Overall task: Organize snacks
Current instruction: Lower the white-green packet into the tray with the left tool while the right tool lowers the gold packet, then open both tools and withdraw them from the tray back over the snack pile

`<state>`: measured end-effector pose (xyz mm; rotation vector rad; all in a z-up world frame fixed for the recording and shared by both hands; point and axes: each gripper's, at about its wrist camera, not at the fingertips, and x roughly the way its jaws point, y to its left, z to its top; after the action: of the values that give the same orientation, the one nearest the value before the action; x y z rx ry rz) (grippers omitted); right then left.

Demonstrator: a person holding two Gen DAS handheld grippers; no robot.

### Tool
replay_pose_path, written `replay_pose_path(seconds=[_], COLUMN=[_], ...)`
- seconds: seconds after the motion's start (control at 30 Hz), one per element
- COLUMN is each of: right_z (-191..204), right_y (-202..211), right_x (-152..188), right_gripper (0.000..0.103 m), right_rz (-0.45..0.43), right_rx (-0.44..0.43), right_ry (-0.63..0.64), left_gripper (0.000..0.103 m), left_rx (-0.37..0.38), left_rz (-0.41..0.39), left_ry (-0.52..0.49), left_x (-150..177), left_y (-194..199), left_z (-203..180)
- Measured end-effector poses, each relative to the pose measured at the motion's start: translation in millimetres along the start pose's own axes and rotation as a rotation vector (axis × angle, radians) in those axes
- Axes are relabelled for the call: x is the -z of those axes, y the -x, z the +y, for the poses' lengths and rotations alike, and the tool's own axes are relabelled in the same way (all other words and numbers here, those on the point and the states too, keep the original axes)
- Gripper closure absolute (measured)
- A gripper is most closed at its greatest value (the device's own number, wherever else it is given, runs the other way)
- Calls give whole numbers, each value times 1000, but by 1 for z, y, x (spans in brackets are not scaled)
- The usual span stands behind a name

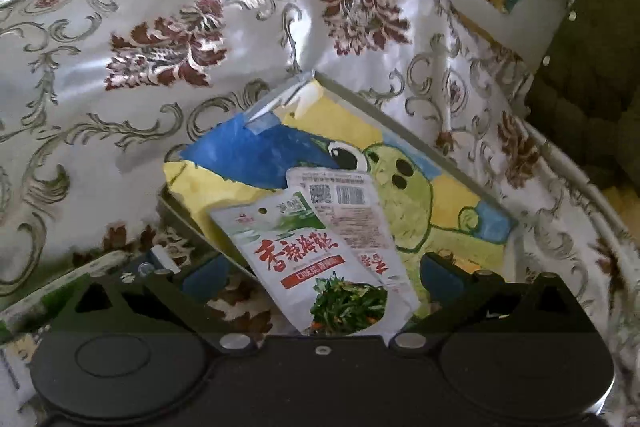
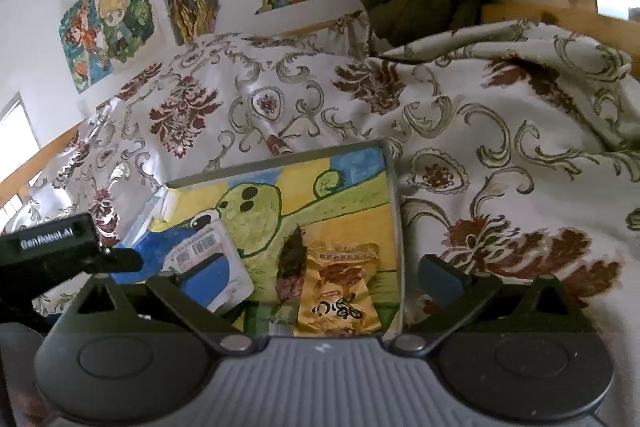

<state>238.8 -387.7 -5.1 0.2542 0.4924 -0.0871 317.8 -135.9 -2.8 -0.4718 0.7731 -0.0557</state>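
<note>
My left gripper [image 1: 320,267] stands wide apart, grasping nothing; the seaweed snack packet [image 1: 316,263] lies loose between its fingers, overlapping a second packet [image 1: 352,211] turned back-up, both in the painted tray [image 1: 420,135]. Its red characters read 香辣海带丝, as best I can tell. My right gripper [image 2: 320,279] is likewise released, above the orange snack packet [image 2: 340,291], whose dark lettering I cannot read. I judge both should lift clear without snagging a packet. "GenRobot.AI" shows on the left gripper's body.
</note>
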Motion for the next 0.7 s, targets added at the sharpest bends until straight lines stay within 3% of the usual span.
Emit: replay_pose_path(seconds=[0.27,0.47,0.7], right_z=[14,24,43], right_y=[37,64,105], right_x=[2,1,18], right_gripper=[0,0,0], right_rz=[-50,-85,-89], right_rx=[67,64,20], right_ry=[75,45,66], left_gripper=[1,1,1], left_rx=[10,11,-9], left_rz=[-151,-250,-287], left_ry=[-156,-249,-310], left_x=[27,50,66], left_y=[61,112,159], left_z=[11,22,42])
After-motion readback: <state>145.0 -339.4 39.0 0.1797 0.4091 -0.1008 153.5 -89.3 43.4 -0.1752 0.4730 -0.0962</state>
